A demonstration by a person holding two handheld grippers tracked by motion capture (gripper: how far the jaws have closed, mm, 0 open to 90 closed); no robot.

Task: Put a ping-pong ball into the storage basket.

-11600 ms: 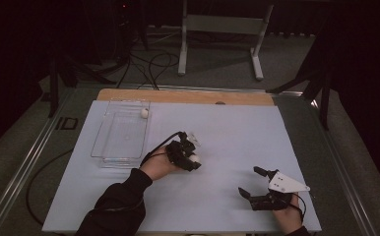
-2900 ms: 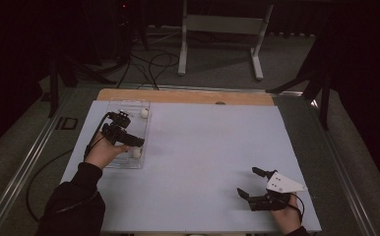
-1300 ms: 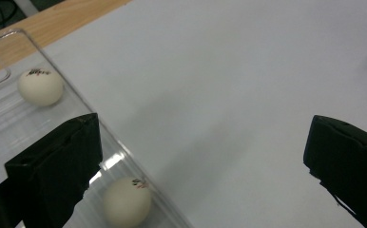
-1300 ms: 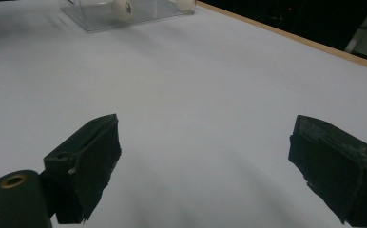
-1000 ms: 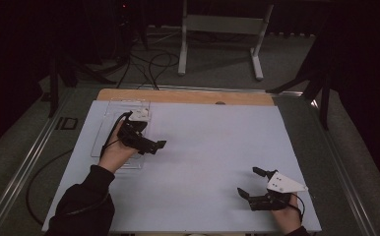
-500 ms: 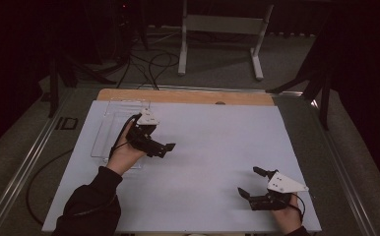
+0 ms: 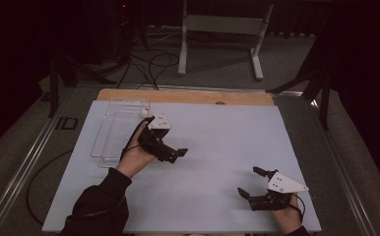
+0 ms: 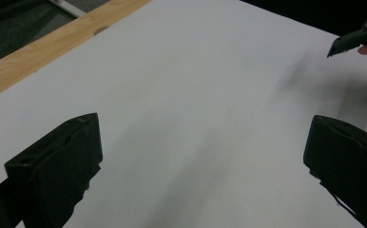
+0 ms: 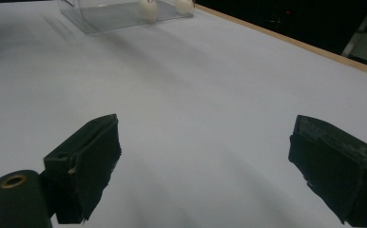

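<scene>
Bare white table (image 7: 217, 142) spreads wide between both grippers, wooden edge (image 7: 188, 96) far behind. The left gripper (image 7: 175, 153), jaws wide and empty, hovers just right of the clear tray (image 7: 114, 135) holding two white balls (image 9: 149, 8). The right gripper (image 7: 252, 184) rests wide open, well apart near the front edge.

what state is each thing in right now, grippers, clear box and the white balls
left gripper: open, empty, over the mat beside the box
right gripper: open, empty, low at the near right
clear box: upright, no lid on, on the mat
white balls: two, resting inside the box
</scene>
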